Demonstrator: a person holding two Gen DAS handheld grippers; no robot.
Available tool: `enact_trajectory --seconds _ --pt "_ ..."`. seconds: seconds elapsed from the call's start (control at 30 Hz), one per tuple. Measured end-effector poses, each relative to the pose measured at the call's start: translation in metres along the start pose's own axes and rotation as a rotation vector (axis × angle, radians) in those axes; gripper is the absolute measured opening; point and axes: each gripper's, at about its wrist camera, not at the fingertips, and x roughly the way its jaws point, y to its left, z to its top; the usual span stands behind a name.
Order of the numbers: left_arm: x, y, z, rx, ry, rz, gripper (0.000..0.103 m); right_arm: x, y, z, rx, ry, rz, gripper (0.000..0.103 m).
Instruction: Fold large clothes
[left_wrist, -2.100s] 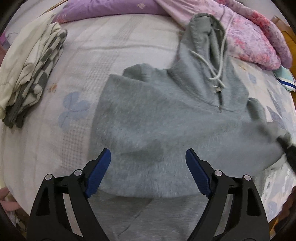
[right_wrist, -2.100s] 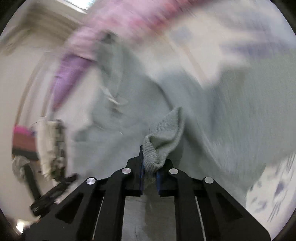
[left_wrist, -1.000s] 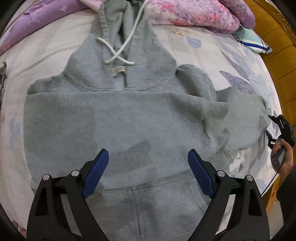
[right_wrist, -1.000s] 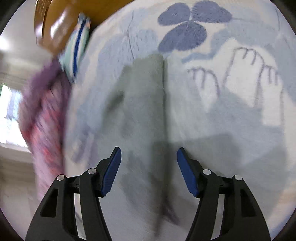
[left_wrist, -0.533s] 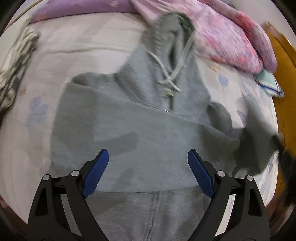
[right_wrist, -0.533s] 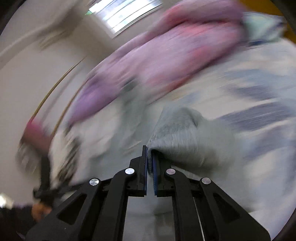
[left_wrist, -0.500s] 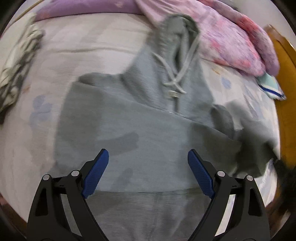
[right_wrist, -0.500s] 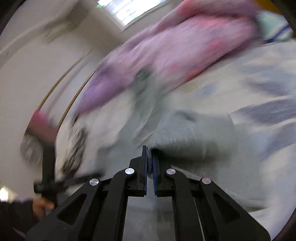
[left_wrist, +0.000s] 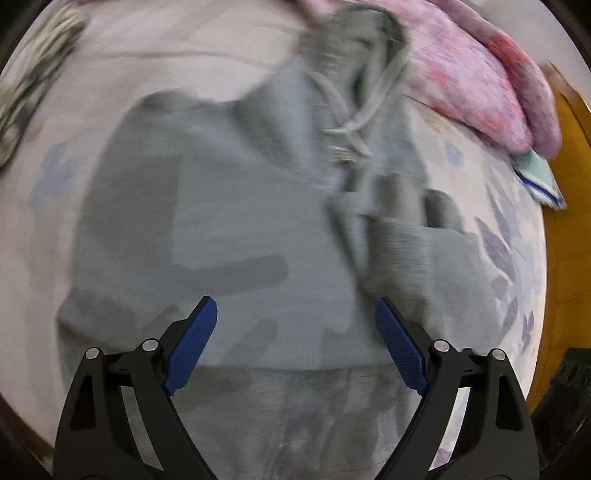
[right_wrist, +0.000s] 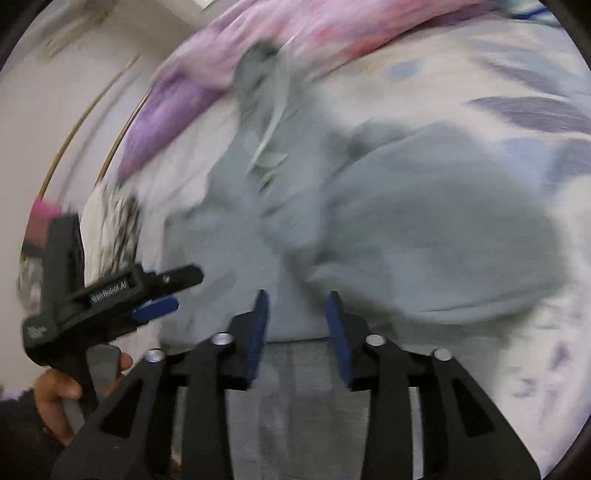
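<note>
Across the bed (left_wrist: 229, 48) a grey hoodie (left_wrist: 221, 206) lies spread on the flowered sheet, hood (left_wrist: 354, 40) toward the pink and purple quilt (left_wrist: 480, 70), its lower part already turned up over the chest. The right sleeve (right_wrist: 443, 236) has been laid inward across the body.

The left tool (left_wrist: 295, 332) hangs above the folded lower edge with its jaws spread wide and nothing between them. The right tool (right_wrist: 297, 325) has its jaws opening at this moment; no cloth sits between them, and the sleeve rests just ahead of the tips.

My judgement is that the hoodie will handle as soft, thick and fairly heavy fleece: it drapes, bunches at the folds and will not slip easily on the sheet. The firmest places to take hold are probably the ribbed cuff, the hem and the shoulder seam, since a pinch in mid-panel would only lift one layer.

Both views are smeared by motion. The drawstrings (left_wrist: 354, 125) are streaks, the other sleeve cannot be made out, and the striped pile (left_wrist: 22, 92) at the far left is cut off.
</note>
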Motion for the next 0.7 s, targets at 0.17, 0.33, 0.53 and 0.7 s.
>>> enact_trajectory --seconds 0.17,0.33,0.53,0.7 --pt "0.019 -0.065 0.017 0.160 -0.015 0.002 0.088 -0.025 -0.068 0.012 0.144 -0.057 -0.089 0.053" --pt "0.069 -0.107 0.038 0.260 0.042 0.104 0.088 -0.035 -0.109 0.006 0.278 -0.081 -0.134 0.053" --pt "0.087 -0.115 0.044 0.387 0.032 0.184 0.025 -0.037 -0.128 -0.014 0.341 -0.053 -0.139 0.057" --pt "-0.004 -0.087 0.056 0.329 -0.192 -0.001 0.020 -0.038 -0.127 -0.018 0.362 -0.058 -0.125 0.057"
